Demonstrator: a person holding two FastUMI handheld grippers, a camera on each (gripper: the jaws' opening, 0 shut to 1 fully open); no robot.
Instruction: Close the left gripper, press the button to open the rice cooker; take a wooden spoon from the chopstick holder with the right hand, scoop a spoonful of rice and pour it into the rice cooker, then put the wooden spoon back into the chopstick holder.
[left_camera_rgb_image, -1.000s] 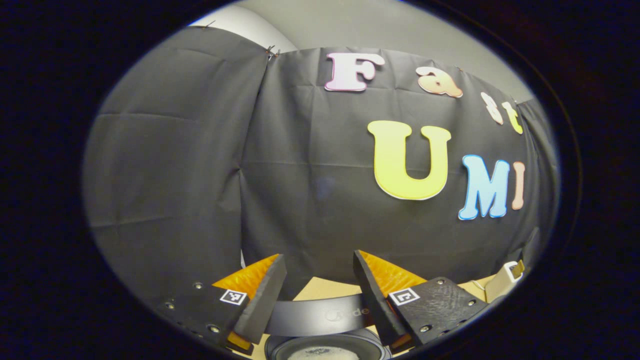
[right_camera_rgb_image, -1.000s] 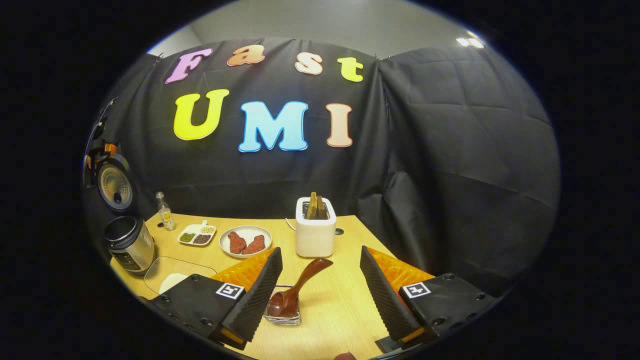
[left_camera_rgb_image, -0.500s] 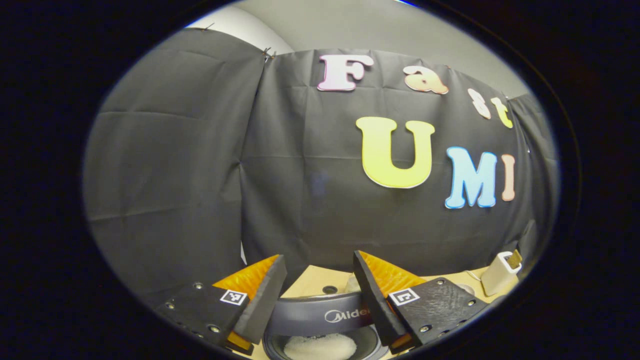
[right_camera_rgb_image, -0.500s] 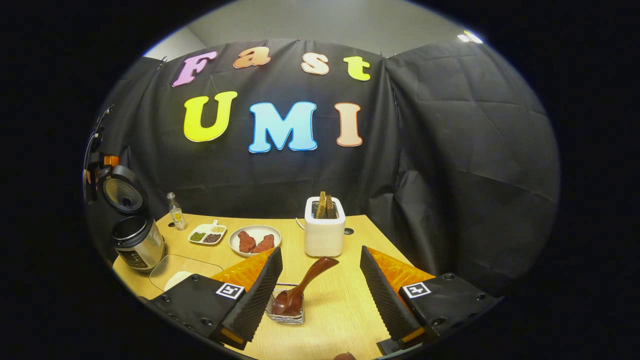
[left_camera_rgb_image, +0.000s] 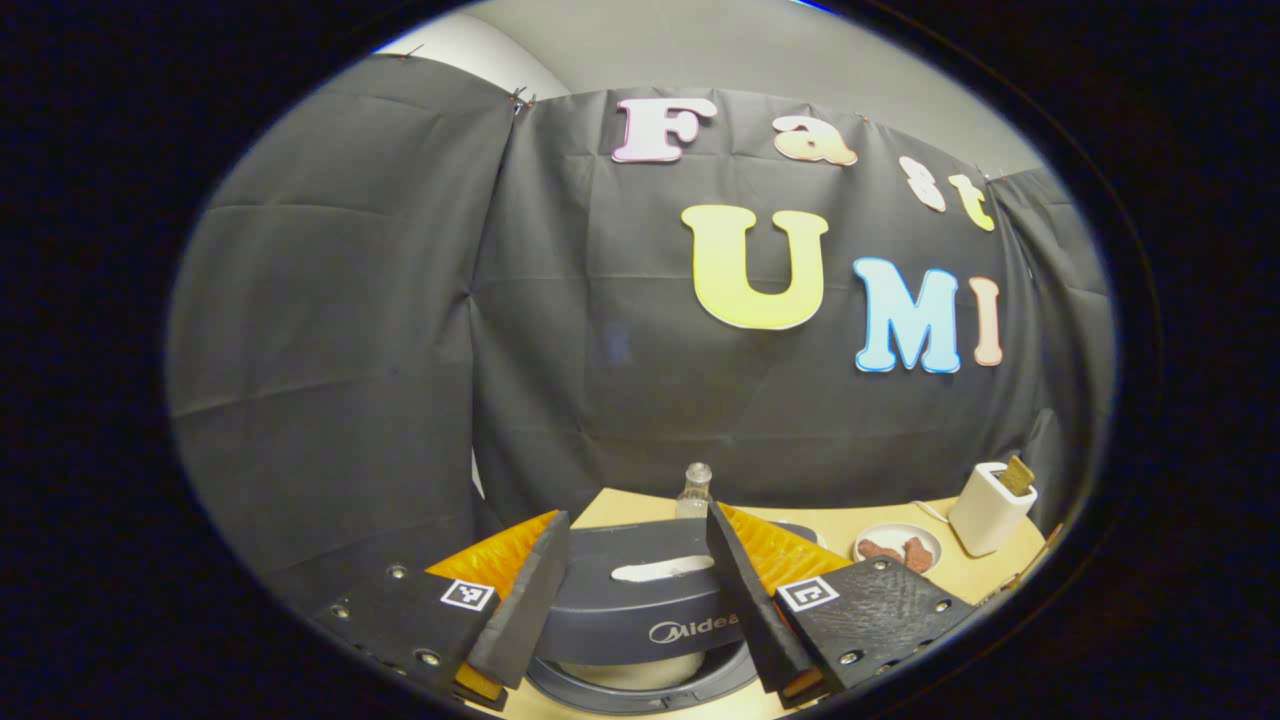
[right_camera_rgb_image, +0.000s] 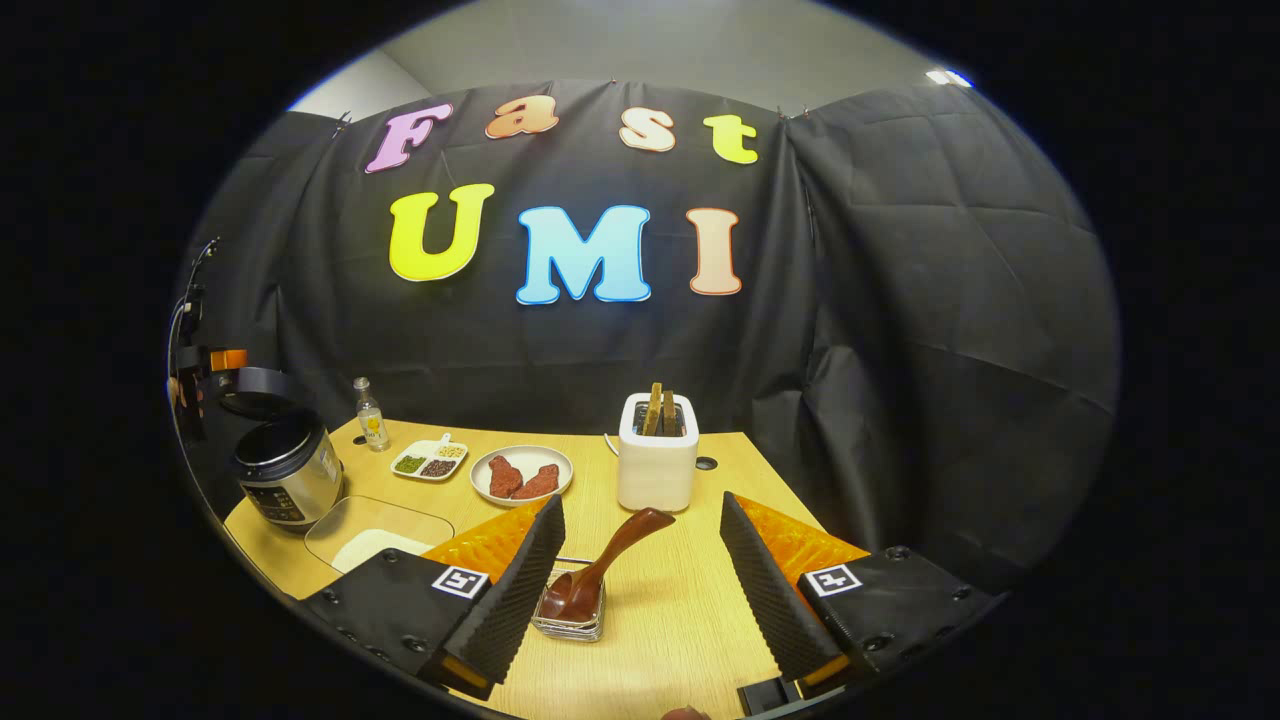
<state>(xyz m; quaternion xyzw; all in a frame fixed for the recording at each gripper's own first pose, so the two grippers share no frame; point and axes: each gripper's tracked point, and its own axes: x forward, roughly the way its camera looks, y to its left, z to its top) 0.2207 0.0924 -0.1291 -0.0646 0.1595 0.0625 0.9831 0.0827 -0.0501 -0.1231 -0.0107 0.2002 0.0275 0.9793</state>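
Both grippers held low over the table, jaws spread and gripping nothing.

Left gripper view: the left gripper (left_camera_rgb_image: 636, 585) points forward with the rice cooker's (left_camera_rgb_image: 640, 610) dark lid between its spread jaws; beyond stand a small bottle (left_camera_rgb_image: 694, 490), a plate of meat (left_camera_rgb_image: 896, 546) and a white toaster (left_camera_rgb_image: 990, 508). Right gripper view: the right gripper (right_camera_rgb_image: 640, 580) hangs level, jaws apart, framing the wooden spoon (right_camera_rgb_image: 600, 570), which leans in a small glass chopstick holder (right_camera_rgb_image: 570, 615); farther off lie a clear tray of rice (right_camera_rgb_image: 375, 530), a sectioned dish (right_camera_rgb_image: 430, 460), and the cooker at far left on the table (right_camera_rgb_image: 690, 620).
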